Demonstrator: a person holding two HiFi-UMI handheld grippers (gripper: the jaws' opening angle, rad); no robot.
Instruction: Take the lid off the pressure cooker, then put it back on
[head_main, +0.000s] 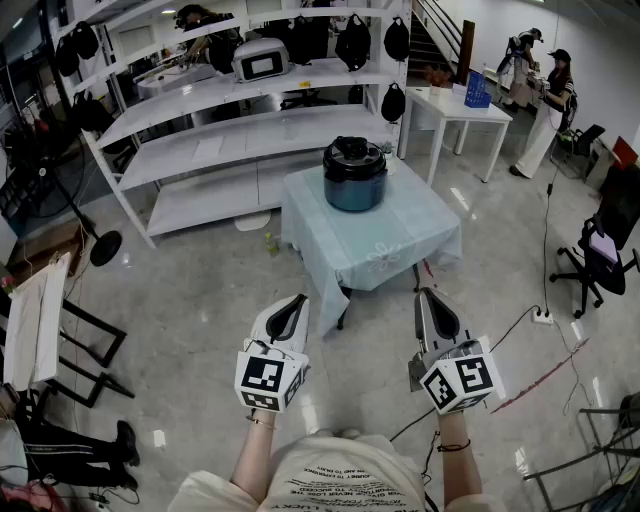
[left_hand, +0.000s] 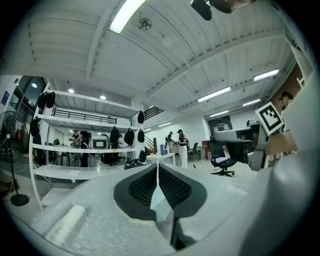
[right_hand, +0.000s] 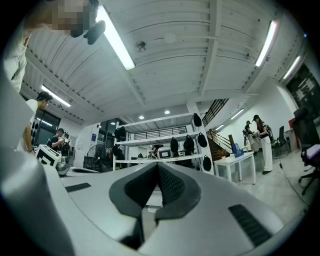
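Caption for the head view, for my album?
With jaws shut, left gripper and right gripper face a lidded pressure cooker on a draped table.

the lid (head_main: 353, 150) of the pressure cooker (head_main: 354, 188) is too small to show its fittings, and the office chair (head_main: 598, 250) is cut by the head view's right edge.

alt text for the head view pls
A dark pressure cooker with its lid on stands on a cloth-covered table ahead. In the foreground the left gripper and right gripper are held out, jaws shut and empty, short of the table.
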